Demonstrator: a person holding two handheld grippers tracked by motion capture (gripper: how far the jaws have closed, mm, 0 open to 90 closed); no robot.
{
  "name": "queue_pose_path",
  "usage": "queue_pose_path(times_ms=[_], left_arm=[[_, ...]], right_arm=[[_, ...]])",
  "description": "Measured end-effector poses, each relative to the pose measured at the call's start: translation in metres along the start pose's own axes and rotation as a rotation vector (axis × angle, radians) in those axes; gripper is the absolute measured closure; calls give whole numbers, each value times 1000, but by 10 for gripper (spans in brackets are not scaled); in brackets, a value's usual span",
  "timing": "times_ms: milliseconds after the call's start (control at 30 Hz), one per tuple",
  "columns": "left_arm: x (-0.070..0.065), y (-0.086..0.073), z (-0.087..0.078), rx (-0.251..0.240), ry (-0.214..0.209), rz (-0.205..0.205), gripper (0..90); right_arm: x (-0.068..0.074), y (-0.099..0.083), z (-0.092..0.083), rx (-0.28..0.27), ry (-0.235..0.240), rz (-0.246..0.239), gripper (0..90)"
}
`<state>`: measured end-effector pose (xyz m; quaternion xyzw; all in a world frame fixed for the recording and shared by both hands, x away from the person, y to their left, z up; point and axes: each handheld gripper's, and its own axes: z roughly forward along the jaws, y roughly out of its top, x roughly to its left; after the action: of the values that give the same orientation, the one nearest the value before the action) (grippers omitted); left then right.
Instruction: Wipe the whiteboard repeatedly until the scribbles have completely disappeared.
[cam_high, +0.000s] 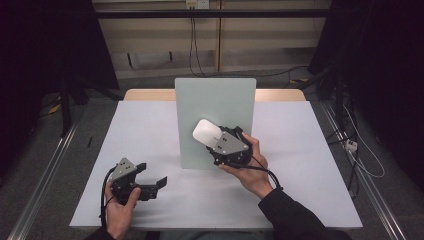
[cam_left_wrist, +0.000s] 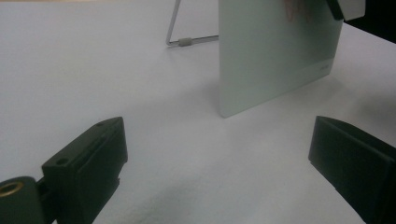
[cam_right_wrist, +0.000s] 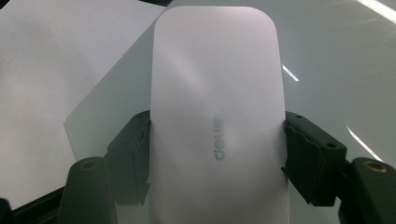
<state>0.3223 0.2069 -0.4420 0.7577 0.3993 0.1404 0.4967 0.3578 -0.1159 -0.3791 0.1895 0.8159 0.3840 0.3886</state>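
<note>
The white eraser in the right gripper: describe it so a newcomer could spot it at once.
Start at the pale green board standing upright mid-table. In front of its face, the right gripper is shut on a white eraser. It is a smooth rounded slab with faint grey lettering, the brightest thing there.

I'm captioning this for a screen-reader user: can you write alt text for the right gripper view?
A white eraser-like block, rounded at its corners and marked with faint grey lettering, is clamped between the two black jaws of the right gripper. Behind it stands a pale green board, with the white table at the left.
</note>
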Motion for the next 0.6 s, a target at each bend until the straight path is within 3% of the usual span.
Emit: queue_pose_path(times_ms=[467, 600], left_arm=[[-1, 0, 0, -3, 0, -4, 44], [0, 0, 0, 1, 2, 1, 44]], right_arm=[[-54, 23, -20, -49, -144, 30, 316], [-55, 23, -21, -53, -162, 31, 316]])
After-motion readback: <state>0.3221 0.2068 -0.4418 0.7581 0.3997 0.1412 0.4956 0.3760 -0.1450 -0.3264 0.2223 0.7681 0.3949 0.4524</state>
